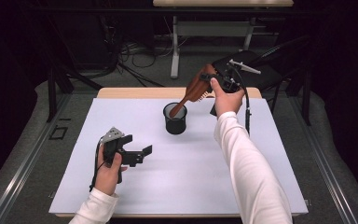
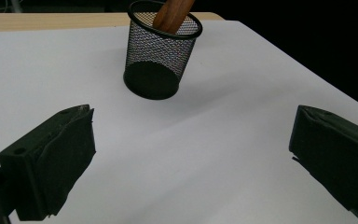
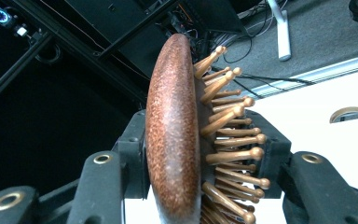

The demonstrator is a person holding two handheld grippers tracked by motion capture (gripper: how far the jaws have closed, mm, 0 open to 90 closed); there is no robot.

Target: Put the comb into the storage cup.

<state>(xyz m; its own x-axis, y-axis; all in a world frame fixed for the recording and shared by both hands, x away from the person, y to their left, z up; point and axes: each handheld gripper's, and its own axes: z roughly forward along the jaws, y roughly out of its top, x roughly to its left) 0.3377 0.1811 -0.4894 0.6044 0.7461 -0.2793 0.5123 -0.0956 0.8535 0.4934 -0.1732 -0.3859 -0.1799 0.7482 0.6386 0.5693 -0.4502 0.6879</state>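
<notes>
No readable text, label, brand, number or sign appears on anything in these views.

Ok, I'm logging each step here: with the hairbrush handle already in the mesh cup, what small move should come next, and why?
Probably lower the right gripper a little further, then open it. It is shut on the head of the wooden hairbrush, whose handle tip sits slanted inside the mesh cup. The left gripper waits open on the white table.

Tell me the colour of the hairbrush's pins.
Golden tan, round-tipped wooden pins on the reddish-brown wooden hairbrush; clearest in the right gripper view.
</notes>
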